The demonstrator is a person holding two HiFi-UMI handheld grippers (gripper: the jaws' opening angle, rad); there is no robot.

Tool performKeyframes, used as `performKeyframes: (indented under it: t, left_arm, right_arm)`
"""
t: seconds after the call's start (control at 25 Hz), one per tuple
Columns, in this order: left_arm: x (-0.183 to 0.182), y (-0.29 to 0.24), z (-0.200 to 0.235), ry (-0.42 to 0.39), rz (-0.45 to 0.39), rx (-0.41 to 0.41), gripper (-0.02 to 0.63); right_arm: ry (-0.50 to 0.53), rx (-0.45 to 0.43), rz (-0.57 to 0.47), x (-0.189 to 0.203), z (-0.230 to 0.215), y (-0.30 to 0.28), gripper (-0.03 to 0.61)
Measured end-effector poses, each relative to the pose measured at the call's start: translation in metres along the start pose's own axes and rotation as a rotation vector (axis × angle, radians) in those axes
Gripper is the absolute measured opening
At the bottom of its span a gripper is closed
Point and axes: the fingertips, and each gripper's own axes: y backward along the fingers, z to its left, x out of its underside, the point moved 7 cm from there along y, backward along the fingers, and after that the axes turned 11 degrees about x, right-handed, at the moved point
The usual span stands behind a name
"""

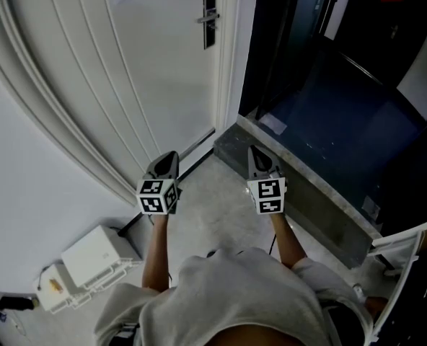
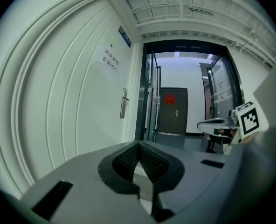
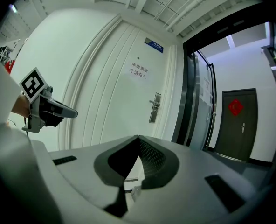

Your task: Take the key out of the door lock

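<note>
Both are pinched fully shut with nothing in them: the left hand-held gripper [image 1: 168,157] and the right hand-held gripper [image 1: 254,152], side by side, low over the floor [image 1: 213,207]. The lock [image 1: 210,19] with its lever handle is well apart from them, far up on the white door [image 1: 141,56], roughly in line between the two. The key should be in that lock, but honestly it's too small to make out from here.

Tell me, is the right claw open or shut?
Shut: the right claw has its two jaws meeting at the tips, with nothing between them.
</note>
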Motion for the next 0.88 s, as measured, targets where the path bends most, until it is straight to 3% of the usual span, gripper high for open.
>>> performKeyframes:
  t: [0.48,0.88]
  left_arm:
    - [0.011,-0.041,0.029,0.022,0.029,0.002,0.018]
    - [0.002,-0.122,0.081,0.010,0.045,-0.033,0.018]
  right_arm:
    - [-0.005,-0.006,0.039,0.023,-0.001,-0.047,0.023]
    - [-0.031,-0.036,0.029,0.039,-0.019,-0.153,0.023]
